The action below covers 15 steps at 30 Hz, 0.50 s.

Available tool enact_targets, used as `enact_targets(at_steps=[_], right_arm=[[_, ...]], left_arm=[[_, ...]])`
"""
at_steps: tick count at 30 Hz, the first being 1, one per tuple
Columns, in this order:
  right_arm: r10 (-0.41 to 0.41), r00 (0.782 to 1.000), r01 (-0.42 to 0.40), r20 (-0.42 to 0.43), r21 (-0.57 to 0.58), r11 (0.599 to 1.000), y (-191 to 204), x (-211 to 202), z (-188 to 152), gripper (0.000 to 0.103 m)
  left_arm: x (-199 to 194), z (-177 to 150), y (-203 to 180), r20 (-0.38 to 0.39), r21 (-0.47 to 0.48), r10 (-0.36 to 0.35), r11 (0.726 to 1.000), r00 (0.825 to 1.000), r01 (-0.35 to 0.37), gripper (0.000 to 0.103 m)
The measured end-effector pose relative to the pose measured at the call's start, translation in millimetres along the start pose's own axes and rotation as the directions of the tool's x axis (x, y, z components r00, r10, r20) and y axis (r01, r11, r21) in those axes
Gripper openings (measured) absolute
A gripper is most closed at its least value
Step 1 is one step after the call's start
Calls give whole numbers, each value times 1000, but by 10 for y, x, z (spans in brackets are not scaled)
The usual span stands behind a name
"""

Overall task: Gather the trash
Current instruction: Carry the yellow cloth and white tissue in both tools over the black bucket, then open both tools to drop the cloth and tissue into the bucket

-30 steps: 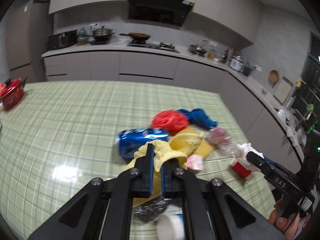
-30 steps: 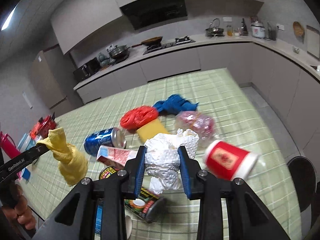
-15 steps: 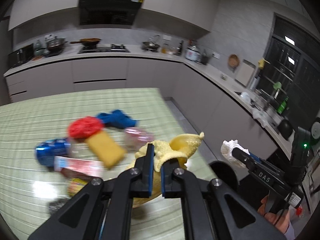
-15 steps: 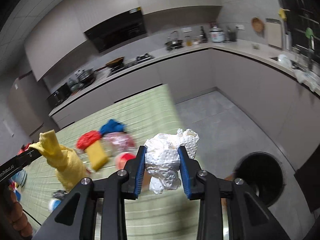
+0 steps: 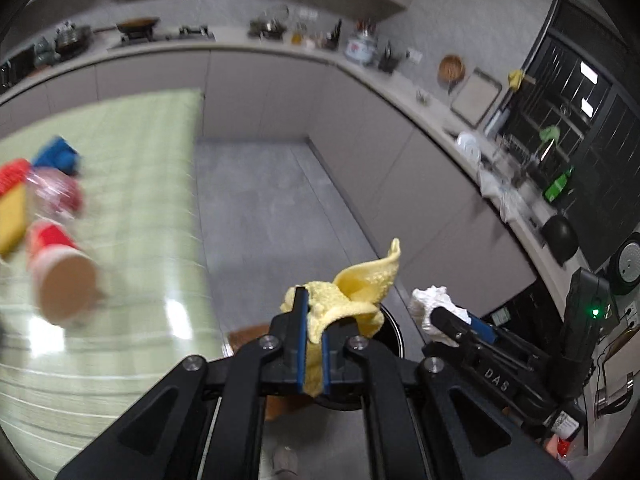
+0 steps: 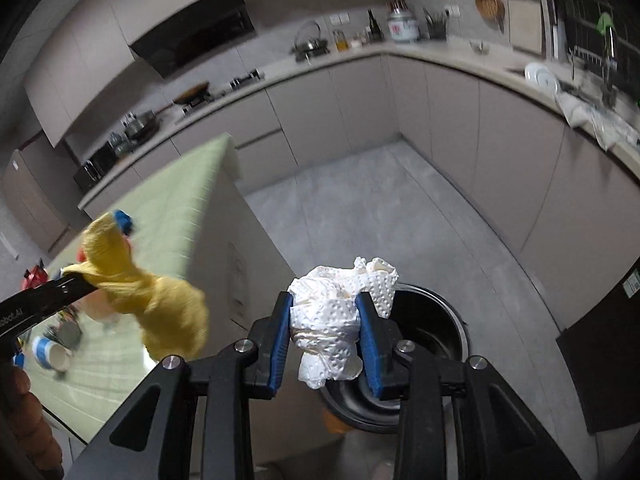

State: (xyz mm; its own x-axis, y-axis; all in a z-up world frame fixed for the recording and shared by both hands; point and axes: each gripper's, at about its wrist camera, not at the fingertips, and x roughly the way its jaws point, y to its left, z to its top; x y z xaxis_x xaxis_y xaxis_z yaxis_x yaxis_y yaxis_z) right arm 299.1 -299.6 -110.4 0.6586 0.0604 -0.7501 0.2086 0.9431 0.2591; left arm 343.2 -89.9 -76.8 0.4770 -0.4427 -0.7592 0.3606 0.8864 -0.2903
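**Beside the table: two grippers with trash over the bin**

On the left, the green-checked table [image 5: 120,200] carries litter, blurred in both views: a red paper cup [image 5: 60,268] on its side, a yellow block [image 5: 12,216], a red item and a blue item further back. Centre, the left gripper [image 5: 314,344] has its jaws pressed together on a yellow cloth [image 5: 352,300], which fans out above the blue pads and hangs past the table edge. To the right, the right gripper [image 6: 326,340] holds a wad of white paper towel [image 6: 340,312] between partly spread jaws, both pads pressing its sides. Below the wad stands the round black bin [image 6: 432,320] on the grey floor [image 6: 380,208], its mouth open. Kitchen counters line the far walls.
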Motion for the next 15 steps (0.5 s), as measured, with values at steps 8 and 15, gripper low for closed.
enact_targets(at_steps=[8,15], right_arm=[[14,996,-11,-84,44,999,-715,390,-18,34],[45,988,-40,-147,36,999,-972,819,-107,38]], left_arm=[[908,-301,-398,-181,27,48,999,982,-43,6],[1290,-383,-427,-298,-9,132,990,945,-141,29]])
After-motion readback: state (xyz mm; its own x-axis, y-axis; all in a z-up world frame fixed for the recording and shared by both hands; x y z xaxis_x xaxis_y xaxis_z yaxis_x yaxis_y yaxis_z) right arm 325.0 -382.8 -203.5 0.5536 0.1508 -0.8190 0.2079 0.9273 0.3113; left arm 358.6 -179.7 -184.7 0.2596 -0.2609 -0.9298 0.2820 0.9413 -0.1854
